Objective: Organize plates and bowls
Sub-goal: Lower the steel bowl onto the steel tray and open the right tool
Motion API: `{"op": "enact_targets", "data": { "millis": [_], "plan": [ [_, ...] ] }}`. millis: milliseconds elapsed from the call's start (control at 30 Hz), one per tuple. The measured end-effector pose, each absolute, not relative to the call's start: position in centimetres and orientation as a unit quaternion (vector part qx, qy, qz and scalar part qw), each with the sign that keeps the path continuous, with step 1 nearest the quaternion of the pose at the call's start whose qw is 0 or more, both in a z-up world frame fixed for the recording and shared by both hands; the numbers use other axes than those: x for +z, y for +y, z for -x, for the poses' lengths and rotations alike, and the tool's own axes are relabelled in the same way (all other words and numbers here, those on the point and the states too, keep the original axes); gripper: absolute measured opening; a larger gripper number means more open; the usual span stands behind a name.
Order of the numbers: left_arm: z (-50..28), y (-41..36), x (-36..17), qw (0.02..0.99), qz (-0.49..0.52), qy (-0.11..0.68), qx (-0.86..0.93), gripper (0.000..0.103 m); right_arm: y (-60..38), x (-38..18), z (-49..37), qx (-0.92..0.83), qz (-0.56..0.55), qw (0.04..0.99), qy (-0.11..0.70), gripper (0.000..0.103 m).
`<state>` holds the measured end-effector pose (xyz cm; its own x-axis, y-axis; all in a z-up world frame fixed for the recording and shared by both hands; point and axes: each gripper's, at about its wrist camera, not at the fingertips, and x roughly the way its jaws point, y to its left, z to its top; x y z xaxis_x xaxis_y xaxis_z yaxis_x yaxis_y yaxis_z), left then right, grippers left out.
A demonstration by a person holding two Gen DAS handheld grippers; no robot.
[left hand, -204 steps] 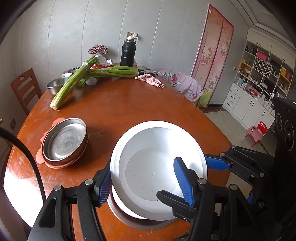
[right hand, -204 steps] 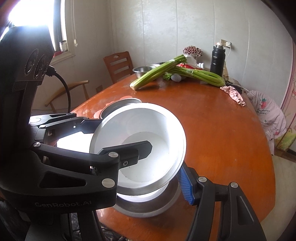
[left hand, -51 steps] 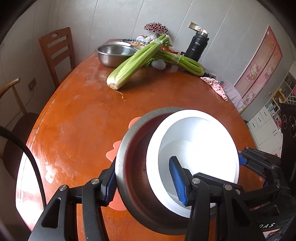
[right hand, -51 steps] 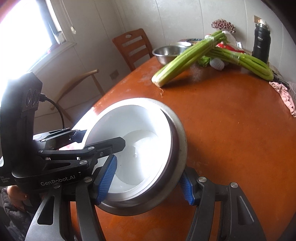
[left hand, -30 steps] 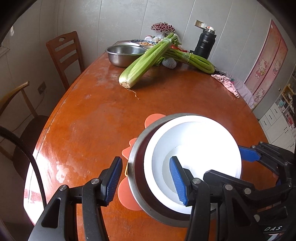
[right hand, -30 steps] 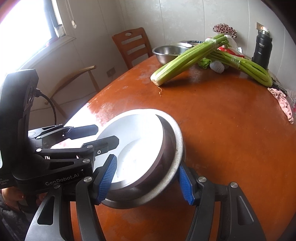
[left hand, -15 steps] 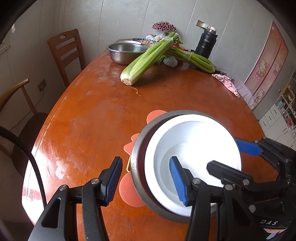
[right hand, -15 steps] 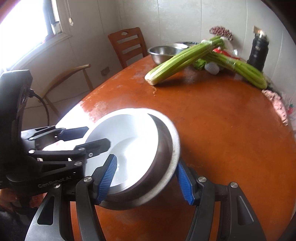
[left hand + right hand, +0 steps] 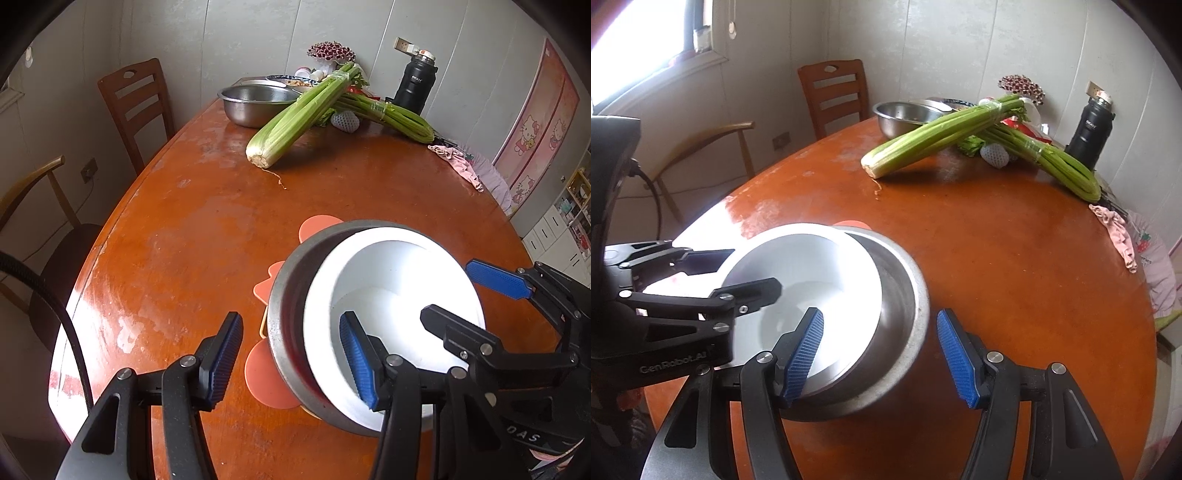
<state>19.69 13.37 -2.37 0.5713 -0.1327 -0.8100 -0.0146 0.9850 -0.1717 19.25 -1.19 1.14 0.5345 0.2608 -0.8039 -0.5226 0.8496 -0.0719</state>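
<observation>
A white bowl (image 9: 391, 295) sits tilted inside a steel bowl (image 9: 286, 295), stacked on a pink flower-shaped plate (image 9: 266, 384) on the orange table. My left gripper (image 9: 291, 356) is open, its jaws straddling the stack's near-left rim without pinching it. My right gripper (image 9: 879, 356) is open too, its jaws either side of the steel bowl's rim (image 9: 916, 295); the white bowl (image 9: 812, 266) lies inside. Each gripper shows in the other's view.
Two celery bunches (image 9: 299, 114) lie at the table's far end with a large steel basin (image 9: 255, 101), a black flask (image 9: 413, 86) and a pink cloth (image 9: 458, 164). Wooden chairs (image 9: 136, 107) stand along the left edge.
The bowl stack has come down onto the pink plate. Both grippers have opened off the rims; the right one was shut on the steel bowl half a second ago.
</observation>
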Motion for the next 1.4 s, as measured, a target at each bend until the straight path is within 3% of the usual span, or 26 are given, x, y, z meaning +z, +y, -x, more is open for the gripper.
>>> {"op": "enact_targets", "data": {
  "millis": [1400],
  "plan": [
    [-14.3,11.1,2.0,0.909,0.059,0.411,0.009,0.062,-4.0,5.3,-14.3,0.242,0.119,0.888,0.372,0.067]
  ]
}}
